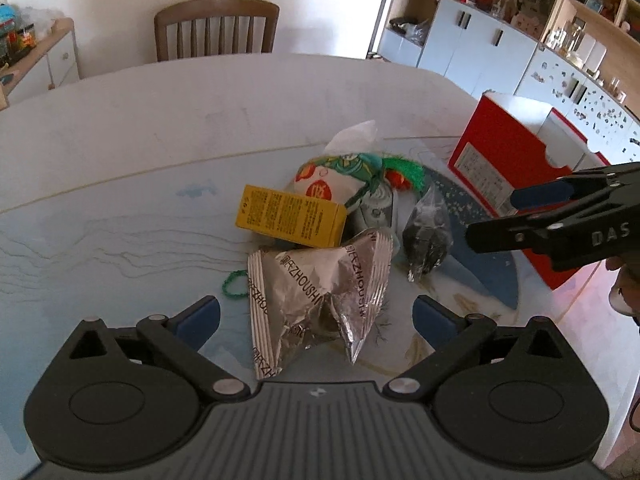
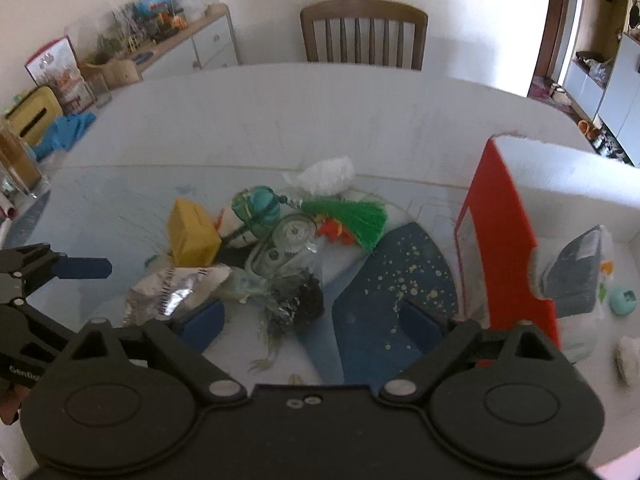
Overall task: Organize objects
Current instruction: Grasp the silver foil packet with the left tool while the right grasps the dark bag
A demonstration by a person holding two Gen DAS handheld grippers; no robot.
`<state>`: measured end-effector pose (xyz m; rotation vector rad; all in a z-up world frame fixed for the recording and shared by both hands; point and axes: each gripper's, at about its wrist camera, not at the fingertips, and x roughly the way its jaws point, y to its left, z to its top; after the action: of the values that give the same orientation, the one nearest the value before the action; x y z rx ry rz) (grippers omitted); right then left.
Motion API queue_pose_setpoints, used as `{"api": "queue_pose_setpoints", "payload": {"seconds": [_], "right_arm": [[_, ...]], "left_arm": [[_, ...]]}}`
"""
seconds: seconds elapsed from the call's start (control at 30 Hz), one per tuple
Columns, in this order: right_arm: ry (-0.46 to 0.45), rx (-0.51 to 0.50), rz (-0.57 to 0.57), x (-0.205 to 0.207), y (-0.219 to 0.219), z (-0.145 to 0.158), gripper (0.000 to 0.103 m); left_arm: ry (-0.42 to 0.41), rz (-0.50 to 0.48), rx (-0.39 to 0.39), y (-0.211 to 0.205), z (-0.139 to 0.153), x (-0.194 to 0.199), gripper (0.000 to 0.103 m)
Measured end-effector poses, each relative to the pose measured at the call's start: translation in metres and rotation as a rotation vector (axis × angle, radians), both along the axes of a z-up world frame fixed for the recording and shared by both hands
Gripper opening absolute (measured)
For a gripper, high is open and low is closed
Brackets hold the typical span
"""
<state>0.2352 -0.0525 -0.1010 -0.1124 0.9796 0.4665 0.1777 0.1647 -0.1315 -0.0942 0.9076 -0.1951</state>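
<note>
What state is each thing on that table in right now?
Left gripper: open, empty.
Right gripper: open, empty.
Silver foil packet: crumpled, lying between the left gripper's fingers.
Yellow box: closed, on its side.
Red box: open, some items inside.
Dark bagged item: on the table.

Soft daylight – fisheye-bent edges, right view blurred.

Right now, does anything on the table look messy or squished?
Yes. The silver foil packet nearest the left tongs is crumpled and dented, and the small things are heaped together: the yellow box leans on the pile instead of lying flat. Nothing looks spilled.
</note>
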Motion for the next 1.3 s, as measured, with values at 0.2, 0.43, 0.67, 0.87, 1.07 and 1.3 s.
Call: {"api": "queue_pose_setpoints", "payload": {"seconds": [0.2,0.43,0.67,0.87,1.07,1.3], "right_arm": [[0.034,-0.041,0.016,0.012,0.010,-0.017,0.088],[0.066,-0.046,0.038,0.020,0.016,-0.026,0.080],[0.080,-0.048,0.076,0.021,0.024,-0.030,0.065],[0.091,-0.039,0.079,0.022,0.024,-0.031,0.043],[0.096,-0.026,0.069,0.020,0.020,-0.031,0.032],[0.073,-0.002,0.070,0.007,0.015,-0.021,0.029]], "left_arm": [[0.029,-0.007,-0.032,0.001,-0.017,0.014,0.103],[-0.003,-0.013,0.024,-0.006,-0.022,0.016,0.103],[-0.049,-0.026,0.063,-0.015,-0.018,0.011,0.101],[-0.054,-0.041,0.070,-0.019,-0.013,0.010,0.071],[-0.047,-0.043,0.095,-0.023,-0.010,0.005,0.055],[-0.035,-0.039,0.094,-0.028,-0.001,-0.005,0.051]]}}
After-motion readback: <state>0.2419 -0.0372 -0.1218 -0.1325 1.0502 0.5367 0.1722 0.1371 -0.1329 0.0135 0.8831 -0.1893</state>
